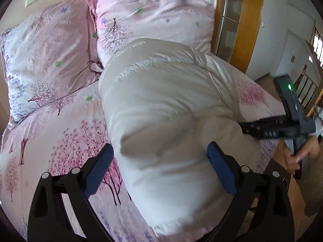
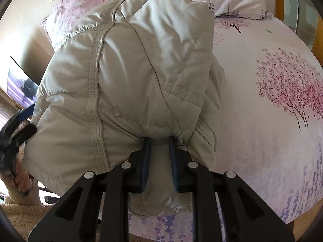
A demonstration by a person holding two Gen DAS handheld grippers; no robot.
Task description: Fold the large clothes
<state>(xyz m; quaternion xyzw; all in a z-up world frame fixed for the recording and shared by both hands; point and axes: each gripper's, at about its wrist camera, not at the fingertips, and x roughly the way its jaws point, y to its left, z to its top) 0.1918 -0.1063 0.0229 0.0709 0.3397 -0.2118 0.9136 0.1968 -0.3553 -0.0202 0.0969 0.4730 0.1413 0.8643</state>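
Padded jacket (image 2: 125, 76), off-white, lies bunched on the floral bedspread (image 2: 262, 121) below the pillows (image 1: 153, 20). Right gripper (image 2: 159, 141) pinches a fold, apparently to carry it over; left gripper (image 1: 159, 153) straddles the bulk, fingers spread wide.
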